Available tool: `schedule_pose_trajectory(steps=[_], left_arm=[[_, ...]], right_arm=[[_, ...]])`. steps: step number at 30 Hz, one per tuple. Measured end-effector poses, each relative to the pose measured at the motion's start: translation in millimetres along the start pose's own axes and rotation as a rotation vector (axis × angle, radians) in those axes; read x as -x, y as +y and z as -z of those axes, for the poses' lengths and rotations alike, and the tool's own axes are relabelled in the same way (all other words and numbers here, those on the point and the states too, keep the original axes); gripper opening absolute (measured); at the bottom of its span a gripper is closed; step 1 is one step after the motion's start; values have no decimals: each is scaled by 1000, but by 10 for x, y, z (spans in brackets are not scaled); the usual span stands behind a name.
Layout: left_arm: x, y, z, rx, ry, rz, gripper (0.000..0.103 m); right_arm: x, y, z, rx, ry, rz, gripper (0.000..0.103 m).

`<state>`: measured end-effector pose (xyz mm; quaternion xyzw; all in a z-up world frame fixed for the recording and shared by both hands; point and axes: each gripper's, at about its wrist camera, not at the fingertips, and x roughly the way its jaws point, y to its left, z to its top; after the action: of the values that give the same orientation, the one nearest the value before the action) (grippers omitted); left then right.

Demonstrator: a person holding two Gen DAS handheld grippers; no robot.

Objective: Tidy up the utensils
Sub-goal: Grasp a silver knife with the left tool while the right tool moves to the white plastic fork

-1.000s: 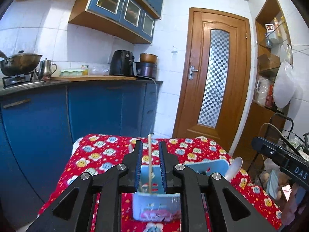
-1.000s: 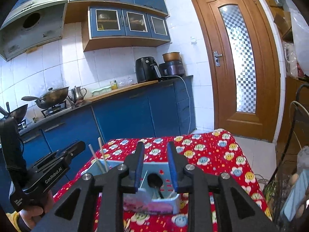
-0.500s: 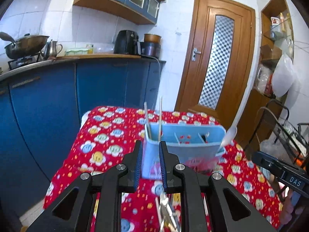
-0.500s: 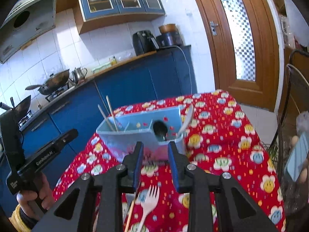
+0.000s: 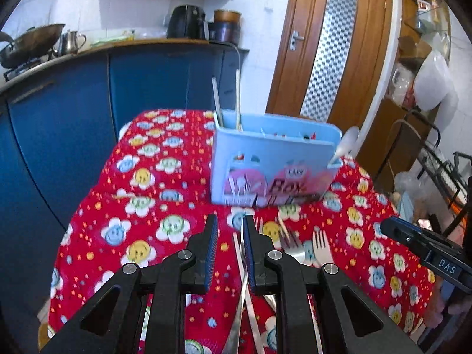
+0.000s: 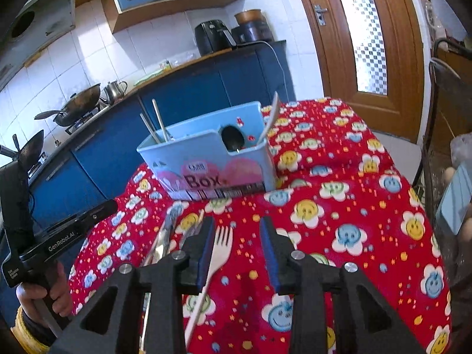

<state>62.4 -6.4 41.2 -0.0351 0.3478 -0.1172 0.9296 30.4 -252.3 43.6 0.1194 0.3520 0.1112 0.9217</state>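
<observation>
- The loose utensils lay low in the frame on the red flowered cloth over the counter: a pale fork (image 6: 219,244) and metal forks (image 5: 290,243) beside it.
- The blue box (image 6: 212,162) stood above them at mid-frame, already holding chopsticks (image 6: 156,124) and a spoon (image 6: 271,118).
- The right tool (image 6: 236,250) hung over the pale fork, jaws opening, nothing gripped.
- The left tool (image 5: 230,250) was narrowly apart, empty, over a metal handle.
- Best to centre on one handle before closing, or neighbours could get dragged.

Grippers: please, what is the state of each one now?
Left gripper: narrow gap, holding nothing.
Right gripper: jaws opening, nothing gripped; wooden fork lies below.
</observation>
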Motion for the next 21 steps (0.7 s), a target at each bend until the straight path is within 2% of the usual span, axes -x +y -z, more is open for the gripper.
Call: schedule_pose_trajectory(steps=[6, 14, 21], left_arm=[[-157, -77, 106, -8, 74, 4, 17], [-364, -214, 242, -8, 189, 73, 17], [-402, -278, 320, -1, 254, 122, 17]], right_arm=[[-13, -114, 107, -19, 25, 7, 38], [-76, -235, 197, -34, 55, 5, 39], [-95, -311, 229, -44, 60, 3, 40]])
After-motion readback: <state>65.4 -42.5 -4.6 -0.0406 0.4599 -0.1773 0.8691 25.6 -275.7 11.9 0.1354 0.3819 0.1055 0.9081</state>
